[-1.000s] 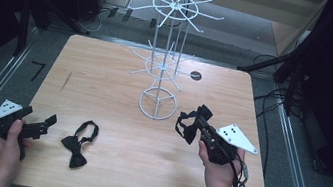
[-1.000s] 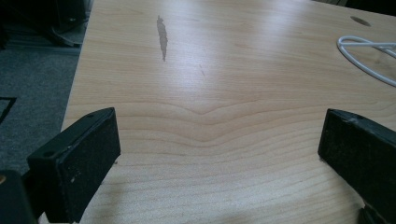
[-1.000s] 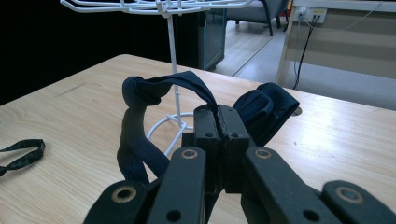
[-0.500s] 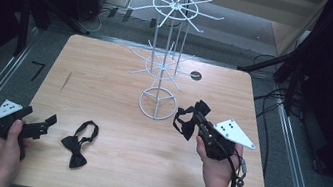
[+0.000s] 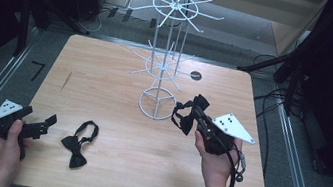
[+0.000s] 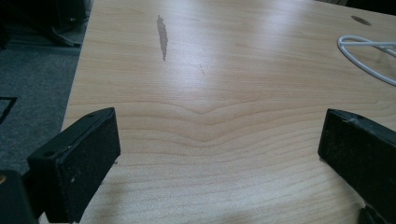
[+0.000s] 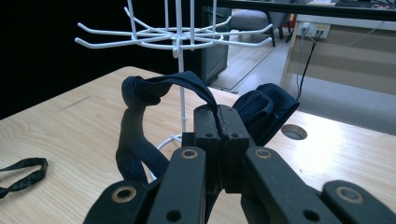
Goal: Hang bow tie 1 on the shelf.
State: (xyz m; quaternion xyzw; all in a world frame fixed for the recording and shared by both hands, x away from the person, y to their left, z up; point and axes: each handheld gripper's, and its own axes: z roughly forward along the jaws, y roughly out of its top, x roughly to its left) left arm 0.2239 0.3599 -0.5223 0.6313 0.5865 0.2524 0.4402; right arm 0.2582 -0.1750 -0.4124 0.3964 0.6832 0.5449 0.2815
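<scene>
A white wire display stand (image 5: 165,58) with a round ring base and two tiers of thin radiating hooks stood on the pale, matte wood-grain table (image 5: 107,74), and served as the landmark for everything else. Just to the right of its ring base, the right gripper (image 5: 199,121) was held above the tabletop with its black jaws pressed together on the strap of a dark fabric bow tie (image 5: 191,112). In the right gripper view the soft, crumpled bow bulged to one side of the closed jaws and the strap looped up and hung down on the other side, with the stand's lower tier of hooks rising beyond it. The right hand (image 5: 215,157) wrapped the gripper's handle from below, the forearm coming up from the near edge, and the grey three-cornered plate sat on top, tilted away from the stand.

A second black fabric bow tie (image 5: 78,141), its thin strap curled into a loop, lay flat on the table to the near left of the stand. Farther left of it, near the table's near-left corner, the left gripper (image 5: 45,125) rested low in the left hand (image 5: 8,137), pointing toward that bow tie. Its black, rough-padded jaws stood wide apart with nothing between them; bare wood lay in the gap.
</scene>
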